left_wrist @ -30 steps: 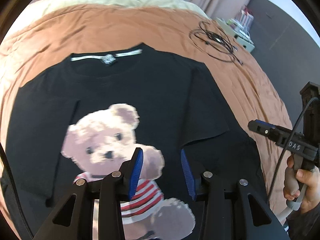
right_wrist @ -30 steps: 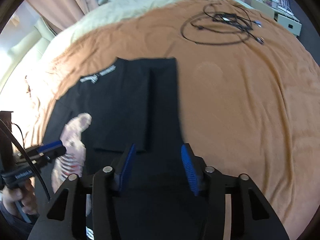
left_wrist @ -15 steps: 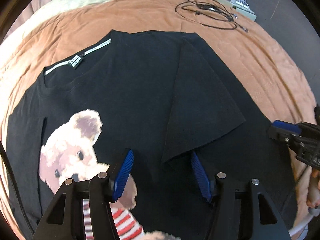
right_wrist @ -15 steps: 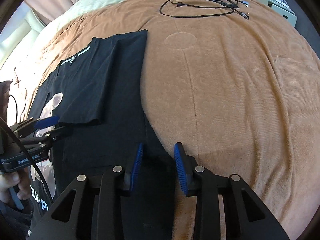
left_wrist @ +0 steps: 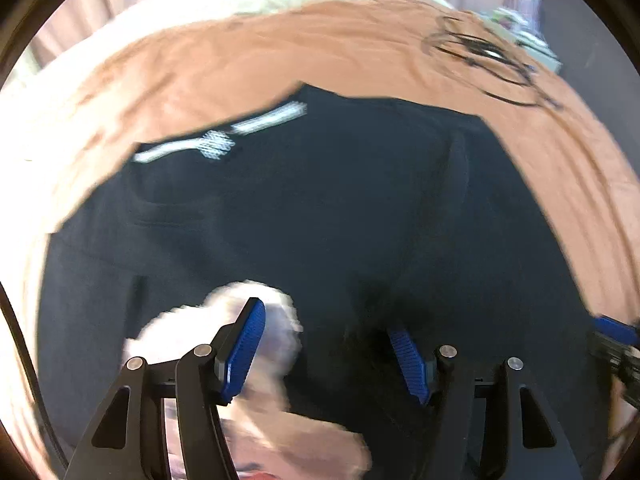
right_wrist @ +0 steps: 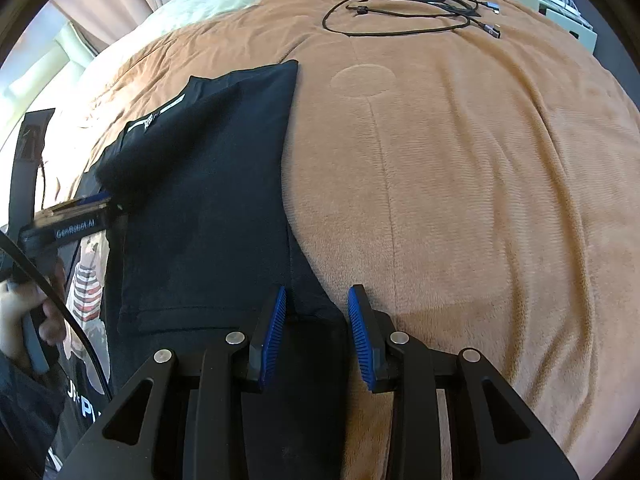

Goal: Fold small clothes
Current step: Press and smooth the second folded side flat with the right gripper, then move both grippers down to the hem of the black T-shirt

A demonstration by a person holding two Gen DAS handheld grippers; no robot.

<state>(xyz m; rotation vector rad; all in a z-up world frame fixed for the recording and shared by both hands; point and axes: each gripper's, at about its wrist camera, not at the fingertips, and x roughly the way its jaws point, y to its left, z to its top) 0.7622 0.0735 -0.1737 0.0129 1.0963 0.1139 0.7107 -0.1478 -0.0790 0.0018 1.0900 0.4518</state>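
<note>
**Ana:** Hand-held gripper on the left [left_wrist: 324, 354] first: its jaws are opening, nothing between them, hovering above the teddy-bear print [left_wrist: 224, 328]. The right hand-held gripper [right_wrist: 316, 334] hangs with its jaws parted over the shirt's side edge, pads not pressing.

**Ben:** Start bigger. Where is the shirt?

**Ana:** On the bed's brown blanket [right_wrist: 480, 200], a black T-shirt [right_wrist: 208, 200] lies flat with one side and its sleeve folded inward. A coil of black cable [right_wrist: 412, 12] sits well apart, further up the blanket.

**Ben:** How should it handle?

**Ana:** Light and limp, I'd judge, and the plush blanket may drag on it. Pinch the doubled side edge and the hem [right_wrist: 176, 320], both layers, so nothing slides open.
</note>
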